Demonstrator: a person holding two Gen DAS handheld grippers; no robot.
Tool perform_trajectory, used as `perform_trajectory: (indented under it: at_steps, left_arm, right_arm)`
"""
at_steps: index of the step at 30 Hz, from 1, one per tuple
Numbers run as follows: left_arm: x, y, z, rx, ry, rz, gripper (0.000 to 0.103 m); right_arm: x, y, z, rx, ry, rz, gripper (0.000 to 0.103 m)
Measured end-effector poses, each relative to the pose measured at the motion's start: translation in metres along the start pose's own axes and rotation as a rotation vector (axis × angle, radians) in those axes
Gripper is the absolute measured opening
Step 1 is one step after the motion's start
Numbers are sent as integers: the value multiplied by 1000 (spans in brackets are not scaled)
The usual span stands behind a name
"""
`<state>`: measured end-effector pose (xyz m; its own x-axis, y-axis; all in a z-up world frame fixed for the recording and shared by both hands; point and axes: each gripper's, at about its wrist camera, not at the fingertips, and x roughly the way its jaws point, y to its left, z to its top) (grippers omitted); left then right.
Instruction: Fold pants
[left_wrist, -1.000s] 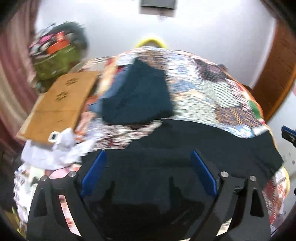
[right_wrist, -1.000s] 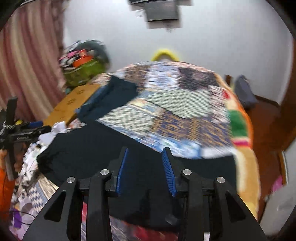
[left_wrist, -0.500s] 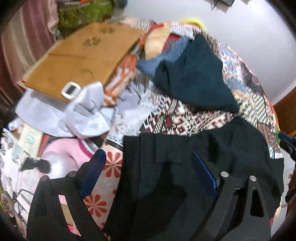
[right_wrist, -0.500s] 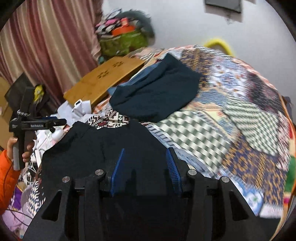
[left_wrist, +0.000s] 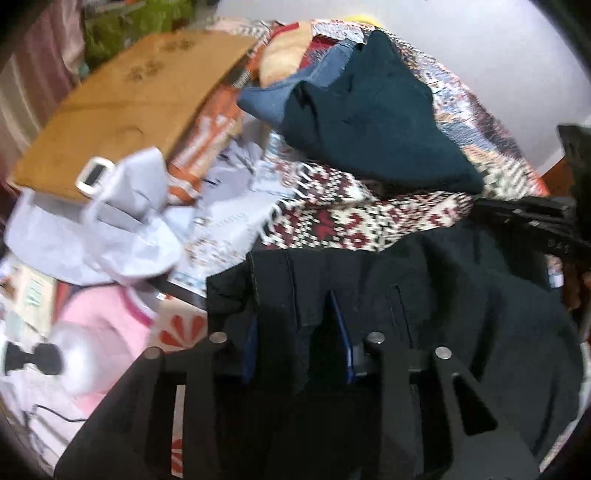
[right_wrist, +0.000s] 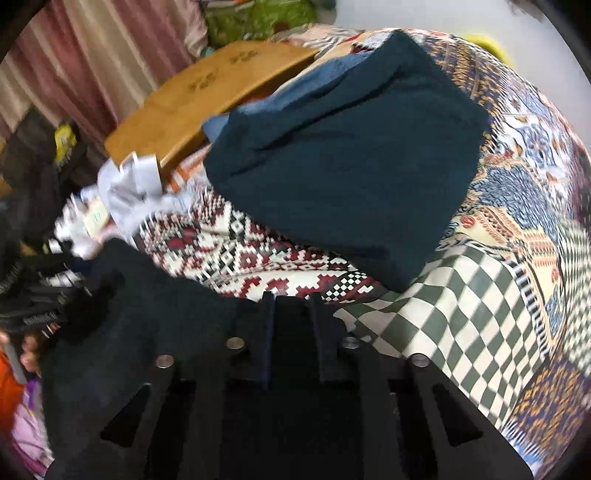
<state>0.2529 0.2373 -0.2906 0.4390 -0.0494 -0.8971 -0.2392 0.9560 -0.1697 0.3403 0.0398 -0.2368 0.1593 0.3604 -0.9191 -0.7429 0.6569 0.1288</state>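
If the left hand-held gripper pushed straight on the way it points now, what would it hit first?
The black pants. The left hand-held gripper has just been closing, with a fold of their edge already between its fingers. Behind that lies the patterned blanket, though depth is hard to judge.

Your black pants lie rumpled across the near edge of the patterned bedspread; waistband with belt loops faces away, just below the folded teal garment.
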Motion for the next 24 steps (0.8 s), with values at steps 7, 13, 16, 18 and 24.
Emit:
perform_trajectory:
  at_steps: [7, 13, 16, 18, 24]
  left_arm:
    - [-6, -6, 0, 74, -59, 190, 33]
    - [-39, -5, -14, 61, -55, 134, 41]
    - [-64, -3, -29, 28, -74, 109, 61]
    - [-77, -2, -39, 5, -84, 93, 71]
    - [-102, 1, -67, -95, -59, 23, 84]
  right_arm:
    - [-6, 3, -7, -35, -67, -93, 9]
    - [-40, 13, -13, -29, -132, -174, 13]
    - [-67, 10, -28, -17, -156, -138, 25]
    - [-84, 7, -45, -7, -173, -132, 33]
    - [-109, 1, -103, 17, -153, -142, 35]
